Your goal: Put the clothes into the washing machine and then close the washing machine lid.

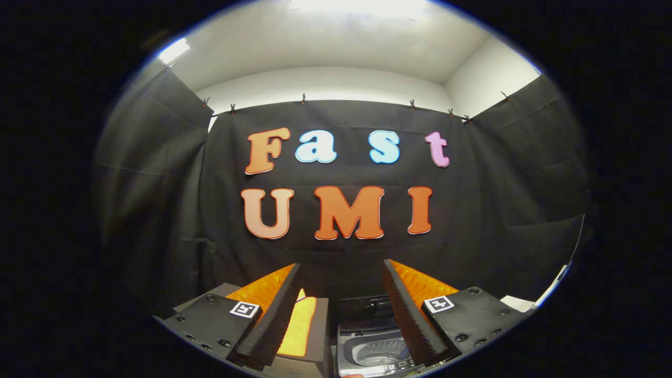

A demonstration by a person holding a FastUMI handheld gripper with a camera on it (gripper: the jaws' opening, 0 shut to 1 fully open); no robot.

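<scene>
At the bottom of the frame the gripper (341, 310) shows its two fingers spread wide apart, each a black wedge with ribbed orange padding on its outer face and a small square marker on its black base plate. Nothing is pinched between them; the gap is open air.

Just below and beyond that gap, at the bottom centre of the frame, sits a small grey top-loading washing machine (375, 352). Its perforated metal drum can be seen from above, so the lid (367, 310) appears to be raised, the dark panel standing at the back of the opening. Whether anything already lies in the drum cannot be told from the part that shows.

To the left of the machine, partly behind the left finger, a bright orange-yellow piece of cloth (300, 323) lies on a dark boxy surface (321, 328). This is most likely the clothing to be loaded, and it lies outside the machine.

Farther back, the black cloth wall (157, 210) of the booth spans the middle of the frame, with a white ceiling (325, 47) at the top.

Judging by this, the task is barely begun: the garment must be grasped, dropped in the drum, and the lid closed.
</scene>
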